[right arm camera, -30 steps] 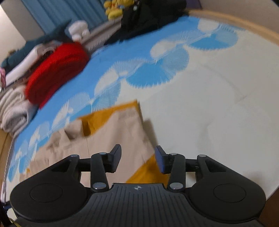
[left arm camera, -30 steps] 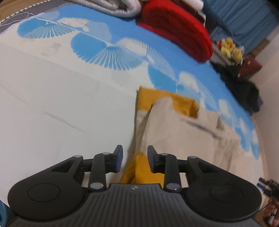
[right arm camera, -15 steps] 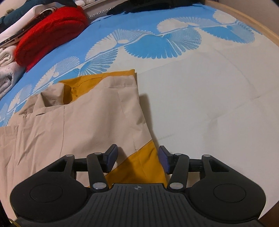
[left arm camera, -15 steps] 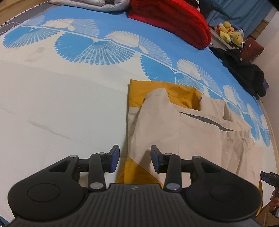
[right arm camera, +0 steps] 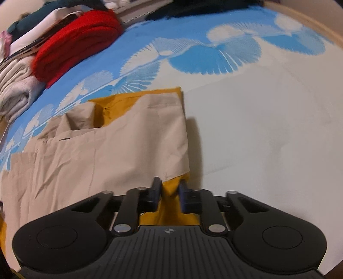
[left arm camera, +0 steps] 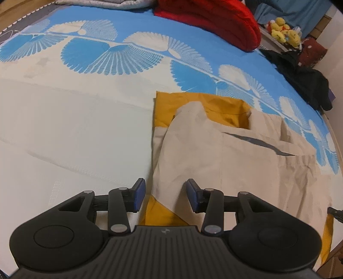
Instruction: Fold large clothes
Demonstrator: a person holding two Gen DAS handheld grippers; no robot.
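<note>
A large beige garment with mustard-yellow lining lies spread on the bed; it also shows in the right wrist view. My left gripper is open, its fingers either side of the garment's near left edge, where a yellow corner shows. My right gripper has its jaws closed narrowly on the yellow corner at the garment's near right edge.
The bed sheet is white with blue fan patterns at the far side. A folded red blanket and grey bedding lie at the far edge. Black clothes and yellow plush toys sit far right.
Both grippers moved down to the garment's near edge. The right jaws went from open to closed on the yellow corner. The left jaws stayed open.
</note>
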